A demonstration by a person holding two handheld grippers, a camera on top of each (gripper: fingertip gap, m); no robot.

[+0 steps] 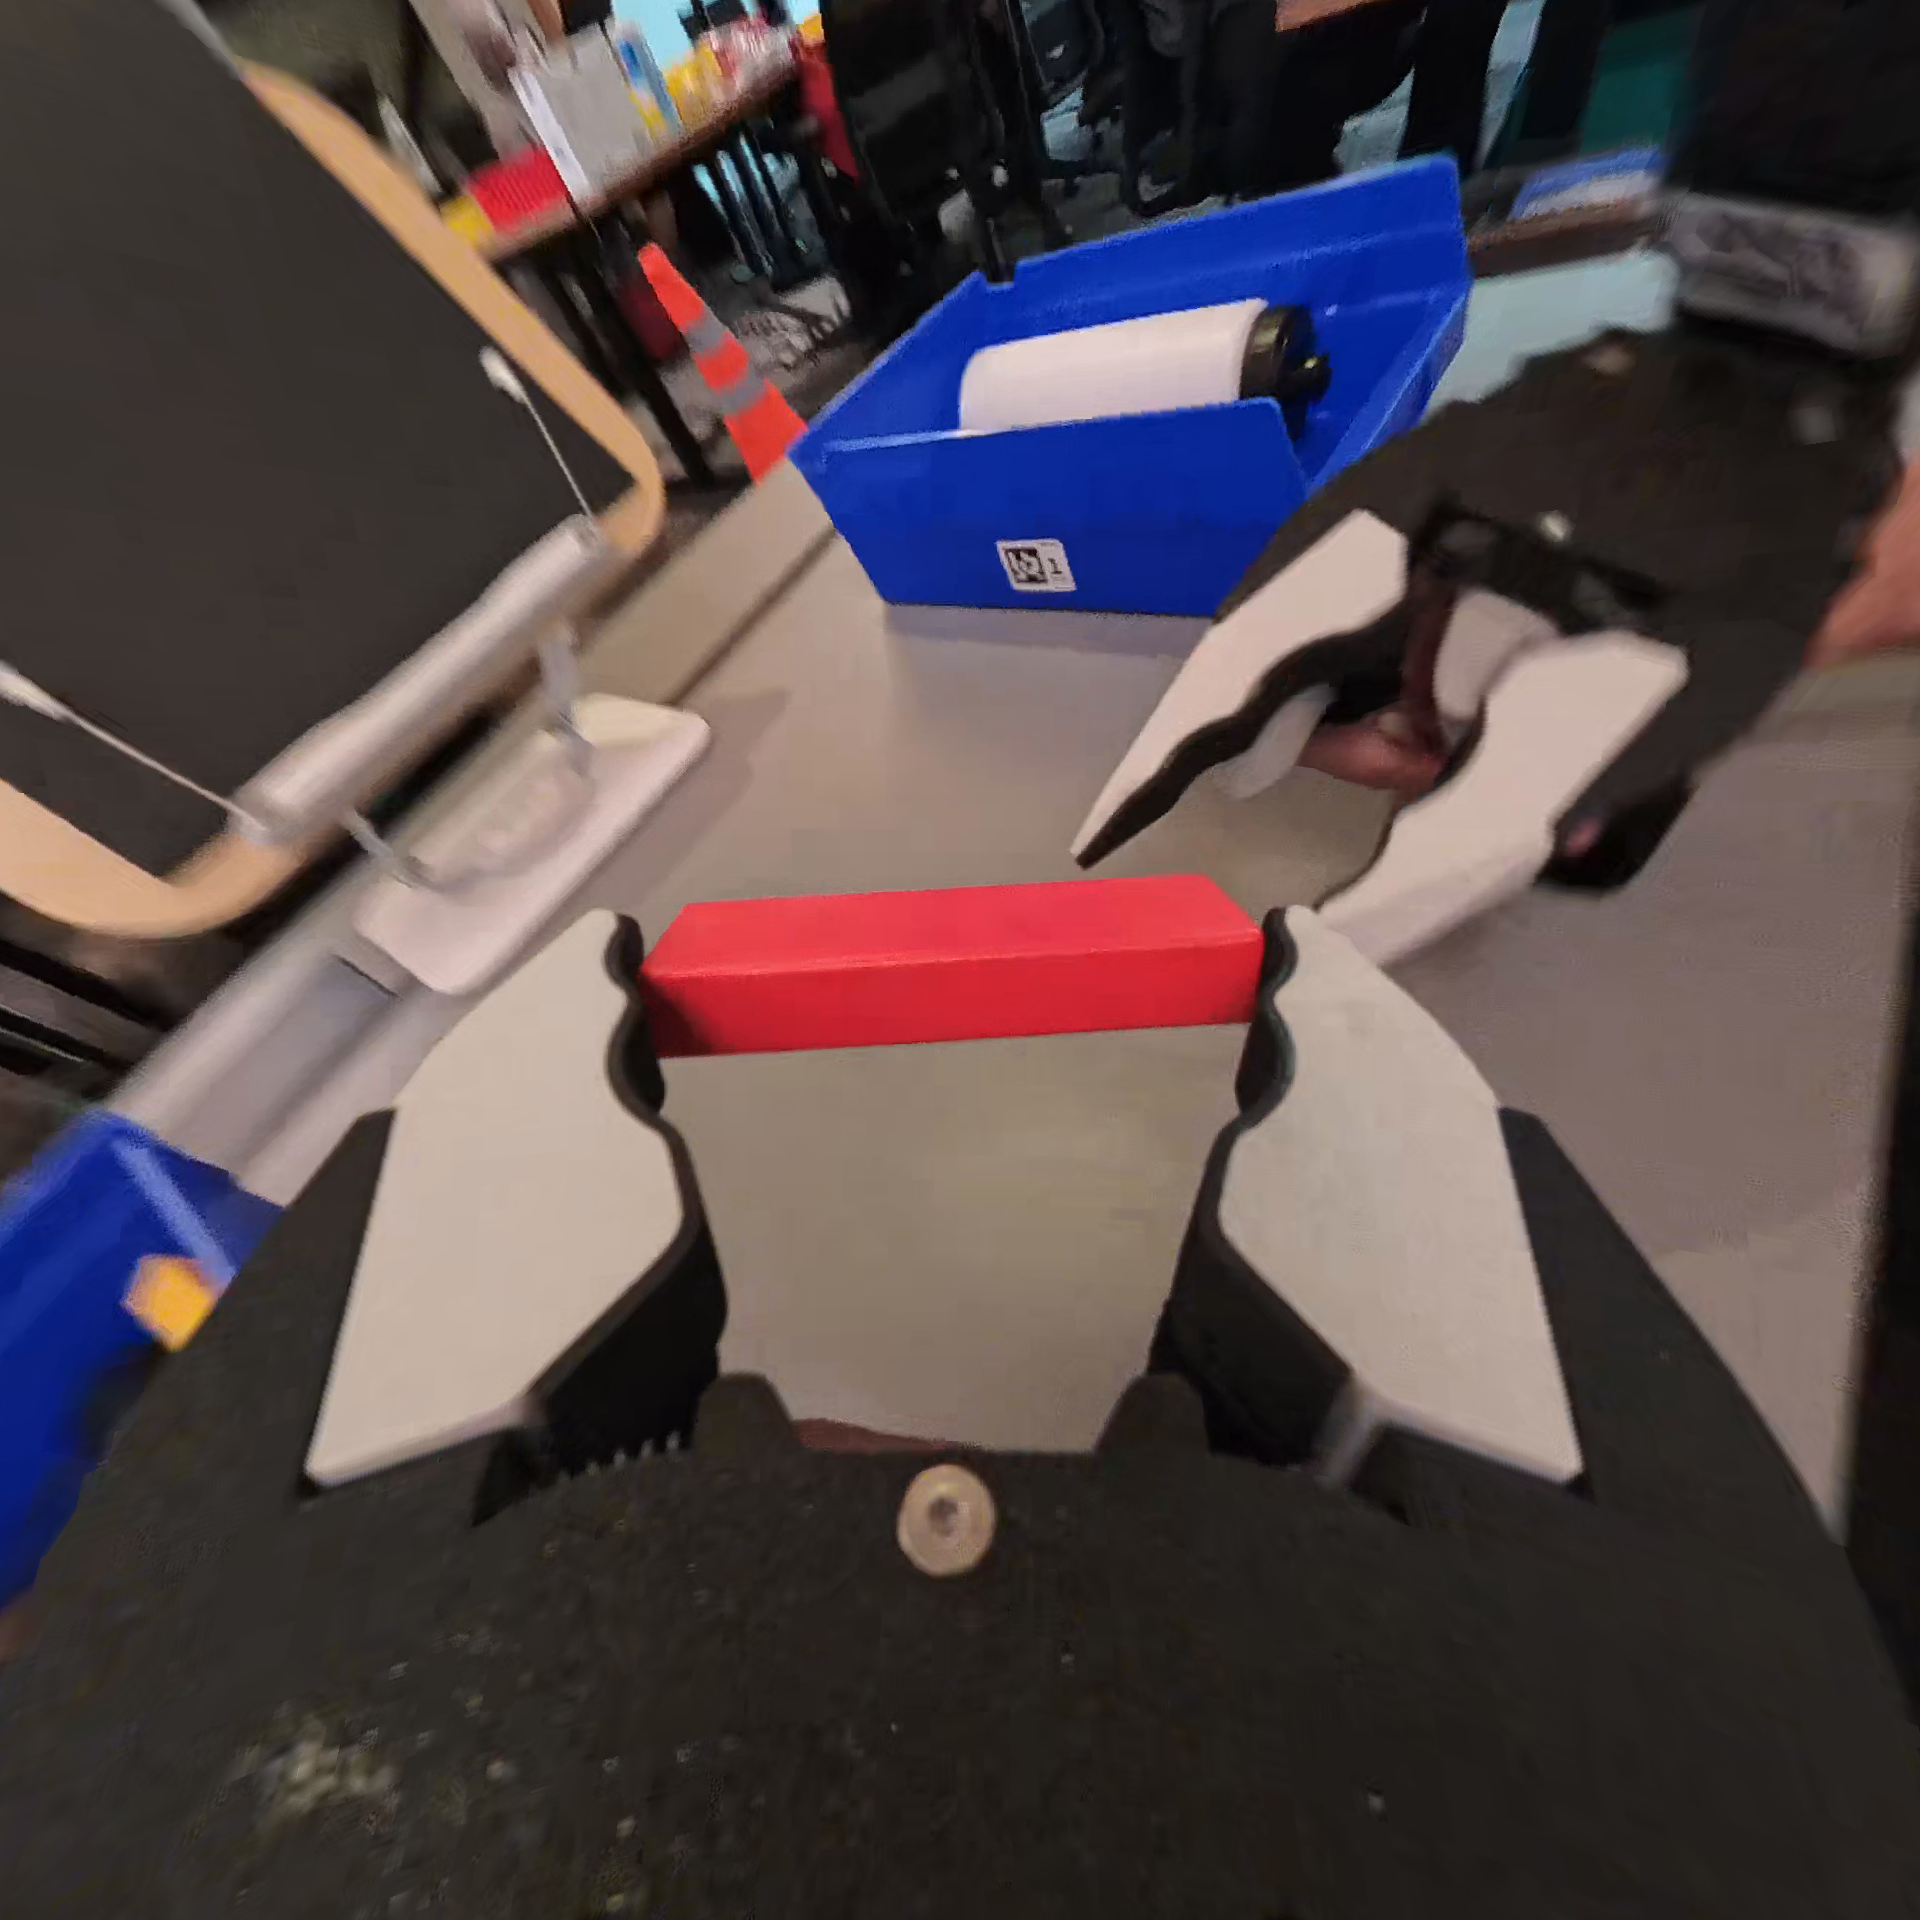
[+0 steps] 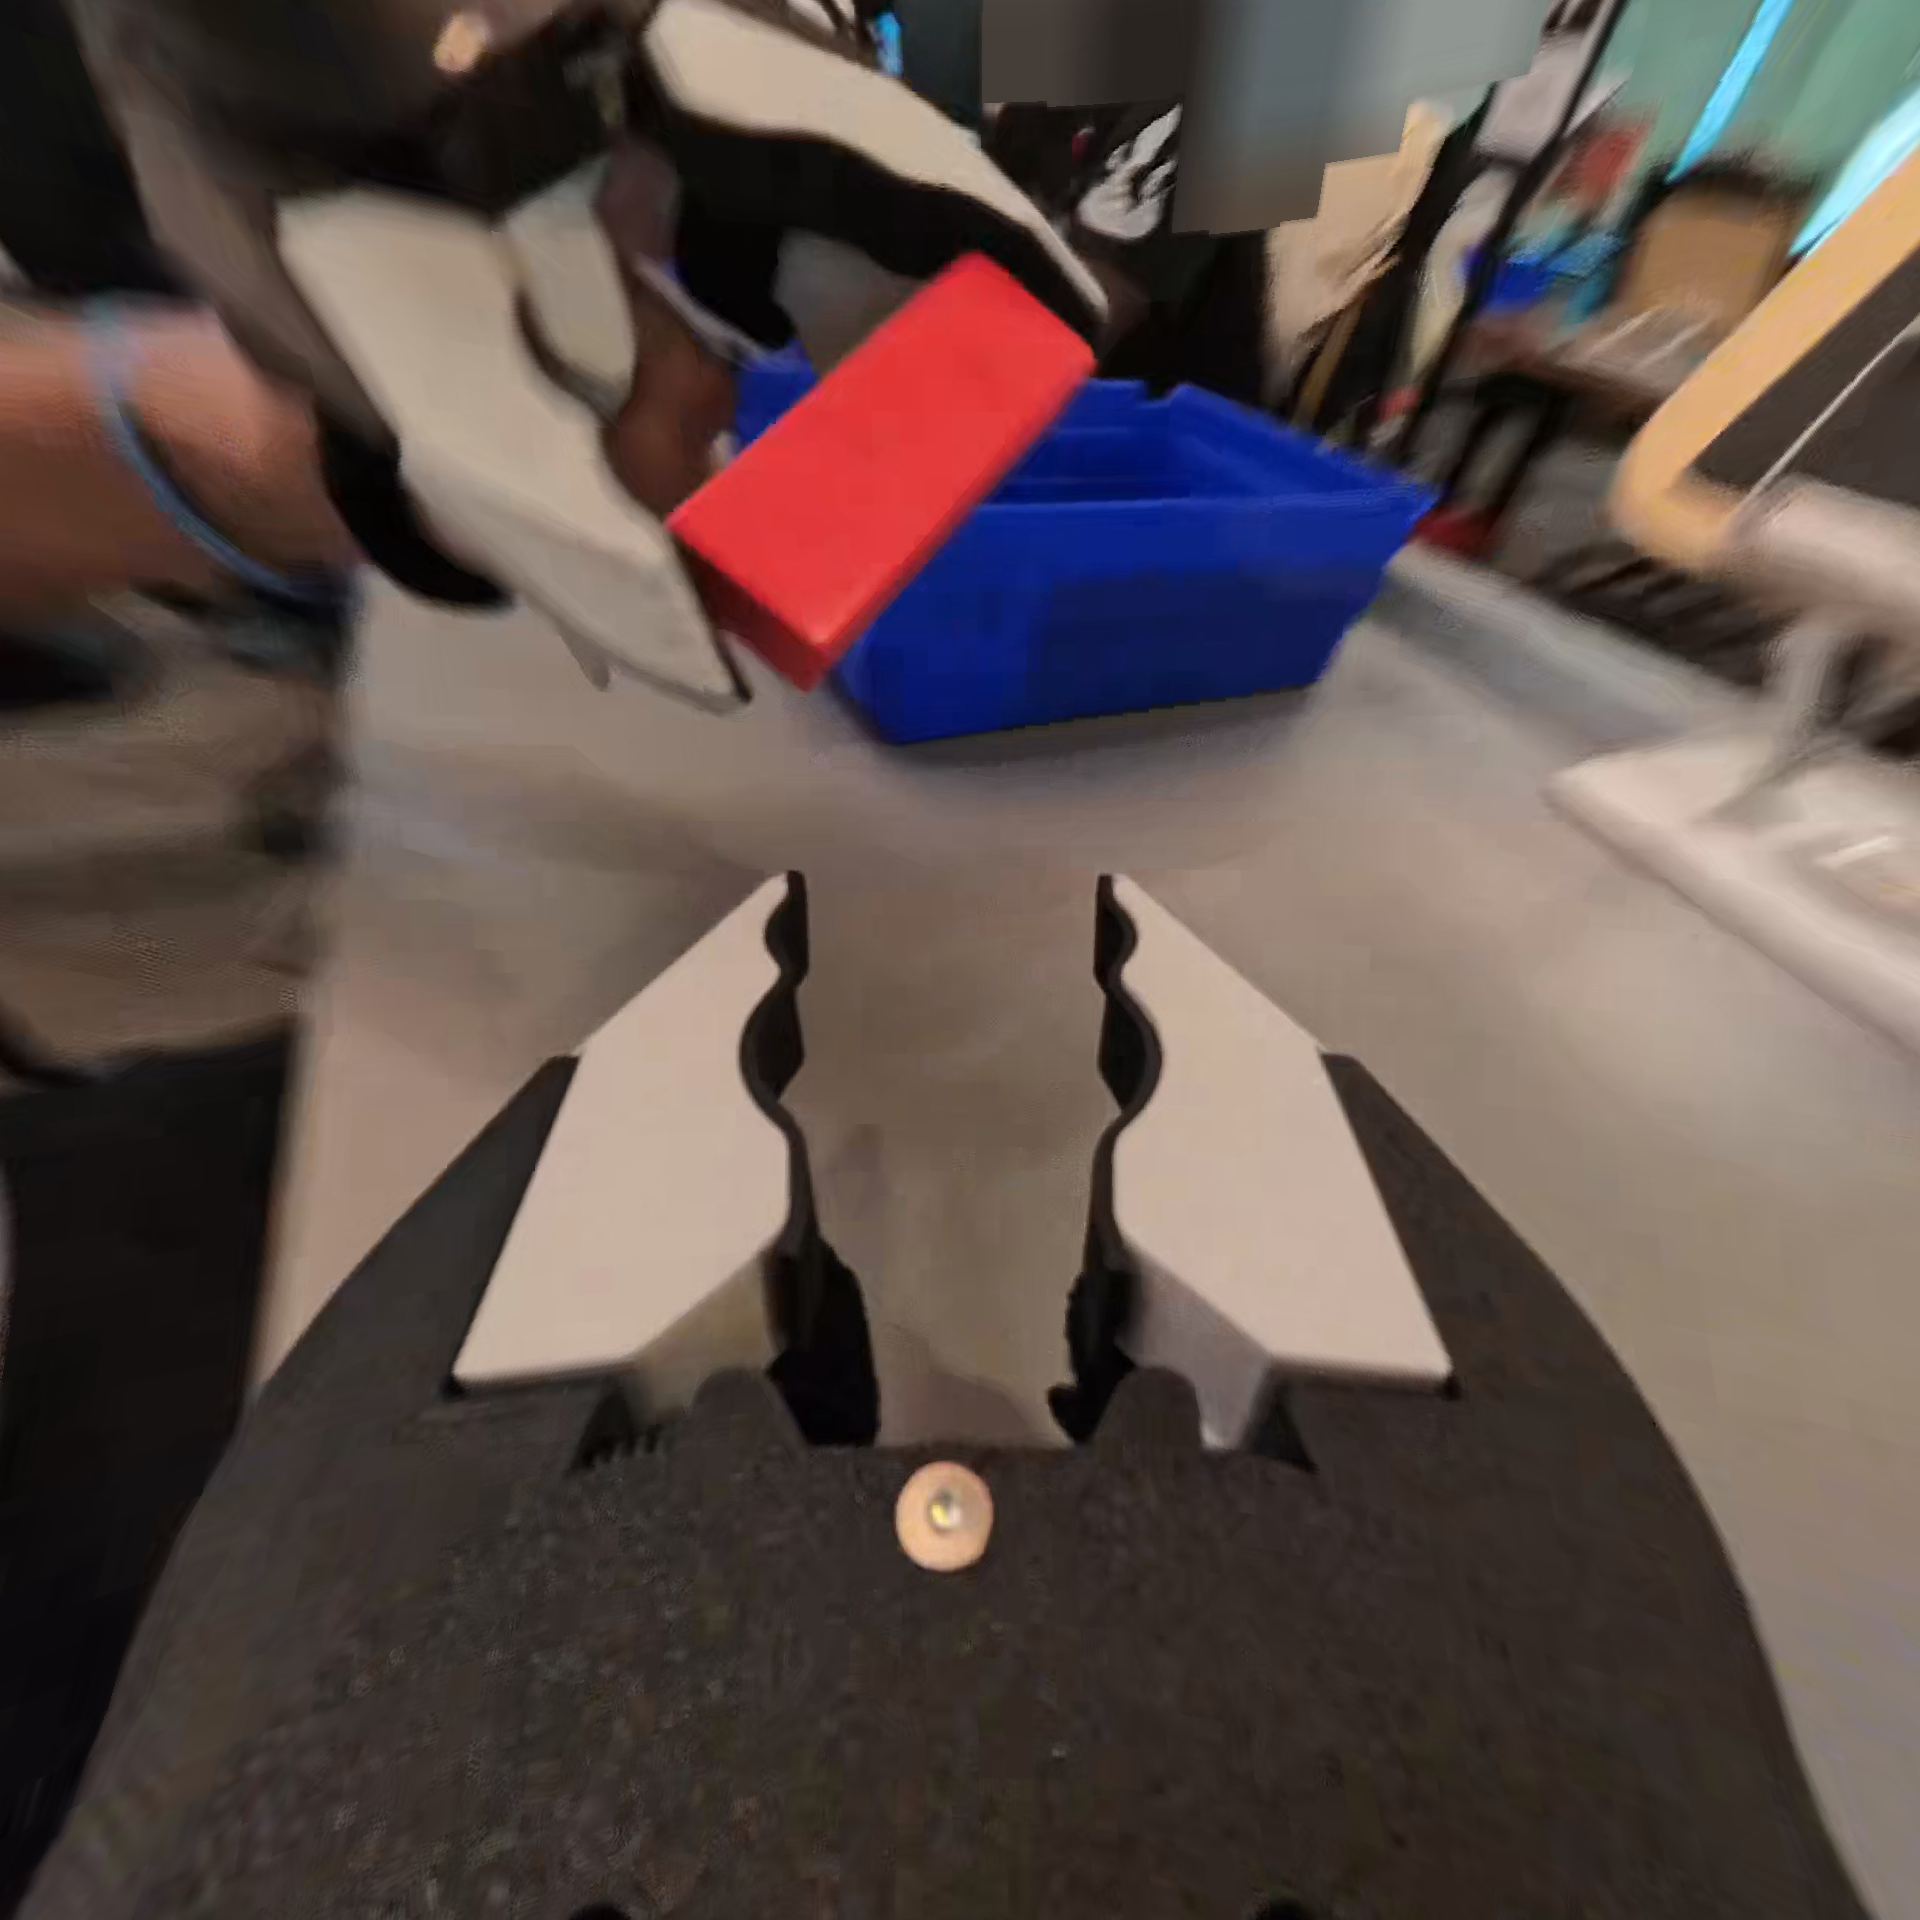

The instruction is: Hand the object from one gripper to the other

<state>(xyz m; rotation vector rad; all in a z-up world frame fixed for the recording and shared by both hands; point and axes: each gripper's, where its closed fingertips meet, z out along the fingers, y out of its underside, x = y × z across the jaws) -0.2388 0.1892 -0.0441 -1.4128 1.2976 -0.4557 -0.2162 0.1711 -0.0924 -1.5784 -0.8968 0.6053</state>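
A red rectangular block [image 1: 951, 966] is held lengthwise between my left gripper's fingertips, above the grey table [image 1: 935, 727]. My left gripper [image 1: 951, 971] is shut on its two ends. In the right wrist view the same block [image 2: 883, 468] hangs tilted in the left gripper [image 2: 914, 478] at the upper left. My right gripper [image 2: 948, 894] is open and empty, below and in front of the block, apart from it. In the left wrist view the right gripper [image 1: 1216, 883] shows open at the right, just beyond the block's right end.
A blue bin [image 1: 1091, 520] with a white roll [image 1: 1112, 364] stands behind on the table. Another blue bin [image 2: 1143, 582] stands behind the block in the right wrist view. A stand with a white base [image 1: 540, 831] and a dark panel [image 1: 208, 364] is on the left. An orange cone [image 1: 738, 384] is farther back.
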